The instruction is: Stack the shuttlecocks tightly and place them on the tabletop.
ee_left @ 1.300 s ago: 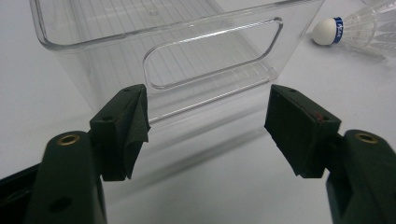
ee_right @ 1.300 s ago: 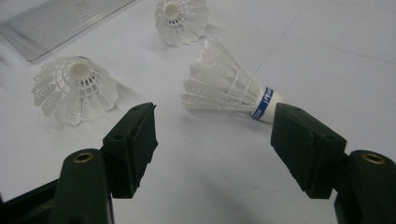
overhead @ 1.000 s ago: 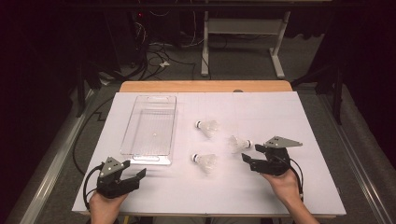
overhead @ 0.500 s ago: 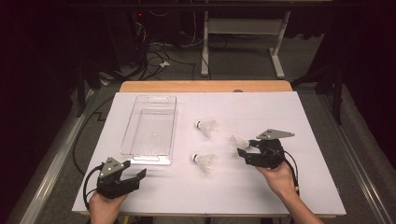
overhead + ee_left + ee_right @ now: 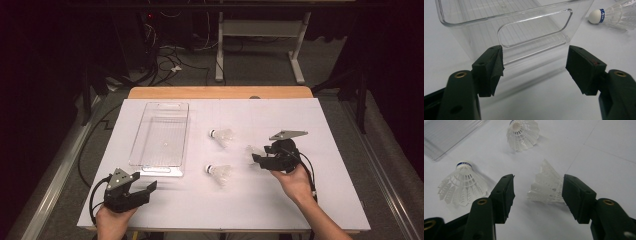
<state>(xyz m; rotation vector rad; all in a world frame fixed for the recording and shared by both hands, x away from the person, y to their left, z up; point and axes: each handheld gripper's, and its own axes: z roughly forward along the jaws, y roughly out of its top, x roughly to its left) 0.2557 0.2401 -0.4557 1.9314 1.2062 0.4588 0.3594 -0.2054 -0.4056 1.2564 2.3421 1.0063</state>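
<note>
A: While closing in on the shuttlecock (image 5: 547, 185), the right tongs (image 5: 537, 195) still stand spread — just been narrowing, pads not pressing yet?

B: Right. Feather skirt between the jaws, brushing or nearly brushing the right-hand one, a clear gap to the left-hand one. Cork end pointing away from the tongs, hidden behind the skirt.

A: And handling?

B: Probably very light, springy, easy to crush. Best pinched gently across the skirt close to the cork, or on the cork itself; likely to skid off across the table (image 5: 310, 120) if nudged by one jaw alone.

A: Other shuttlecocks?

B: Second shuttlecock (image 5: 462, 183) just left of the left-hand jaw, cork up and away; third shuttlecock (image 5: 522, 133) farther ahead.

A: Left tongs (image 5: 535, 67)?

B: Spread wide, pinching nothing. Clear bin (image 5: 506, 25) straight ahead, its handle cut-out framed between the jaws, not touching.
</note>
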